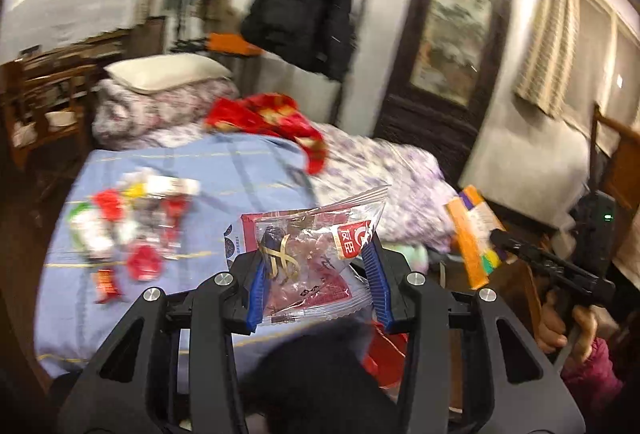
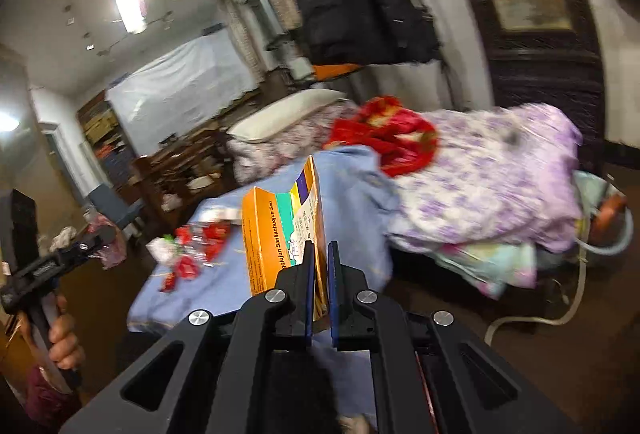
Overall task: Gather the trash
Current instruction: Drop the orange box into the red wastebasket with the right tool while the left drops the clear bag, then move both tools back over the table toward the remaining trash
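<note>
My left gripper (image 1: 318,254) is open, its blue pads wide apart, with a clear snack wrapper (image 1: 316,254) with red print lying between them; I cannot tell whether the pads touch it. Several red and white wrappers (image 1: 132,230) lie scattered on the blue sheet (image 1: 224,170) to the left; they also show in the right wrist view (image 2: 192,246). My right gripper (image 2: 320,250) is shut on the flap of an orange medicine box (image 2: 280,230), held upright above the bed's near edge. The box also shows in the left wrist view (image 1: 472,230).
A bed with a purple floral quilt (image 2: 480,186), a red blanket (image 1: 272,118) and a white pillow (image 1: 168,72). A black coat (image 1: 304,2) hangs on the wall. Wooden furniture (image 1: 44,94) stands at the left, a dark door (image 1: 452,30) beyond the bed.
</note>
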